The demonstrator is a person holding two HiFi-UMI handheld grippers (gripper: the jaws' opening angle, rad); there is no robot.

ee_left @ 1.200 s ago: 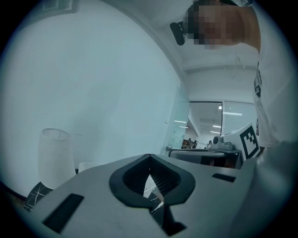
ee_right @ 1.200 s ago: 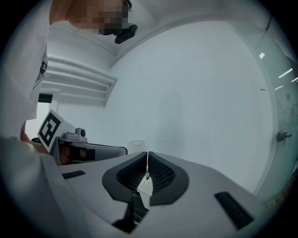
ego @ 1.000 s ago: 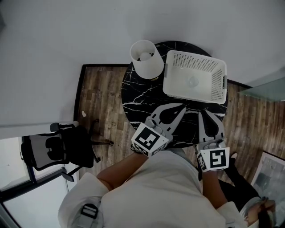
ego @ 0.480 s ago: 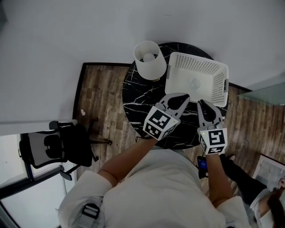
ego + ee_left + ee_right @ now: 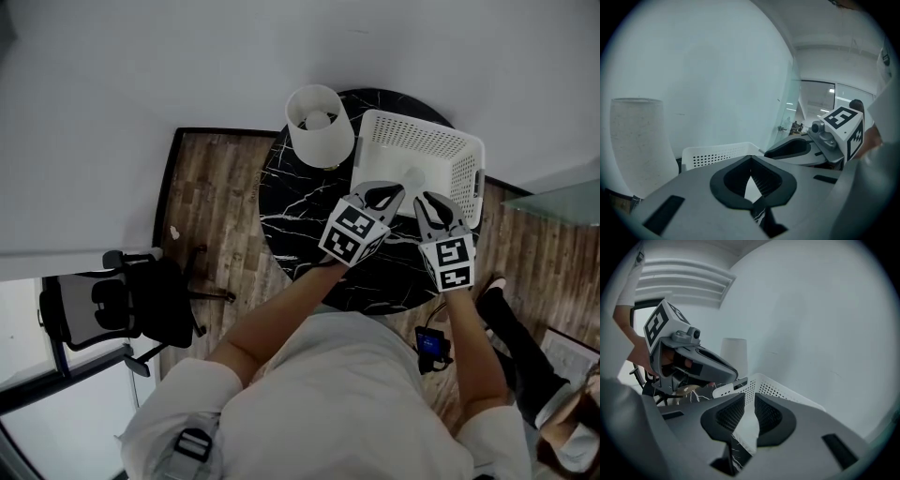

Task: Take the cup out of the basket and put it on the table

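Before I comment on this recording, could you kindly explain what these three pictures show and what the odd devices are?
There is no robot: a person holds a two-jaw gripper in each hand. One picture comes from a camera on the person's head, looking down; the others from cameras riding on the left gripper and the right gripper, looking along their jaws. On the round black table stand a white perforated basket and a white lampshade. The faint round shape inside the basket is probably the cup. Both grippers point toward the basket and hold nothing: the left's jaw tips meet, the right's stand slightly apart.
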